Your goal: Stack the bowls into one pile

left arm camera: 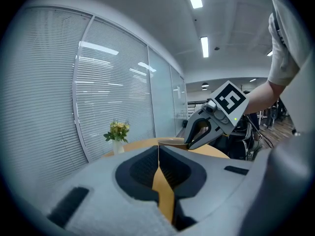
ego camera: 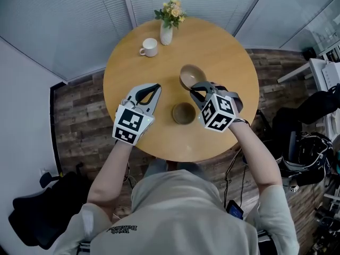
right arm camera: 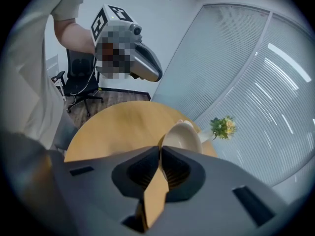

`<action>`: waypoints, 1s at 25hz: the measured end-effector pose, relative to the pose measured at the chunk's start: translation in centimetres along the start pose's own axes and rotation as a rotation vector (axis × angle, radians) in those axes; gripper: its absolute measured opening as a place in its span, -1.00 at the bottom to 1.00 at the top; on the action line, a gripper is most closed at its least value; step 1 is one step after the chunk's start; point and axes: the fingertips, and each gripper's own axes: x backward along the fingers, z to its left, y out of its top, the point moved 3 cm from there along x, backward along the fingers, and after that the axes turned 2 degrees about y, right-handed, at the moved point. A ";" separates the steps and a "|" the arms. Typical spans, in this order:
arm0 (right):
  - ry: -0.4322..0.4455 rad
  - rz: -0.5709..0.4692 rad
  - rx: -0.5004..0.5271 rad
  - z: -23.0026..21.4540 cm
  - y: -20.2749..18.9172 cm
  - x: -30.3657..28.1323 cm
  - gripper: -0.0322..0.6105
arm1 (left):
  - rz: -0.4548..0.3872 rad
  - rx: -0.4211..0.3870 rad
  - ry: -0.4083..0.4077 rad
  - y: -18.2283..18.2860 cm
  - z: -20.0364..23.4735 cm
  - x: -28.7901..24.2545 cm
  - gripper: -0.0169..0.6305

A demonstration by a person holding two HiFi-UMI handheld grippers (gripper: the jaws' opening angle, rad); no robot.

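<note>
Pale bowl (ego camera: 192, 77) is tilted, rim pinched by right gripper (ego camera: 194, 89). Smaller olive-brown bowl (ego camera: 184, 113) sits upright on table (ego camera: 223, 57), just beside it, unstacked.

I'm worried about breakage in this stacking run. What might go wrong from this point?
1. The right gripper is shut on just the rim of the cream bowl, which hangs tilted. A thin pinch like that may slip and drop the bowl on the table.
2. The brown bowl stands free. The left gripper is shut, empty and apart from it, so an off-centre landing may shove or tip it.
</note>
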 end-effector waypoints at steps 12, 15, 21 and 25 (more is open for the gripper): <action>0.111 0.035 -0.030 5.8 -2.3 -3.3 -0.78 | 0.094 0.054 -0.022 -4.7 -1.1 -0.6 -0.88; 0.138 0.046 -0.037 7.1 -2.8 -4.0 -0.78 | 0.120 0.064 -0.031 -5.9 -1.4 -0.6 -0.88; 0.200 0.060 -0.059 9.8 -3.6 -5.5 -0.78 | 0.165 0.087 -0.057 -8.2 -2.1 -1.1 -0.88; 0.240 0.076 -0.062 11.7 -4.2 -6.6 -0.78 | 0.186 0.098 -0.077 -9.5 -2.8 -1.5 -0.88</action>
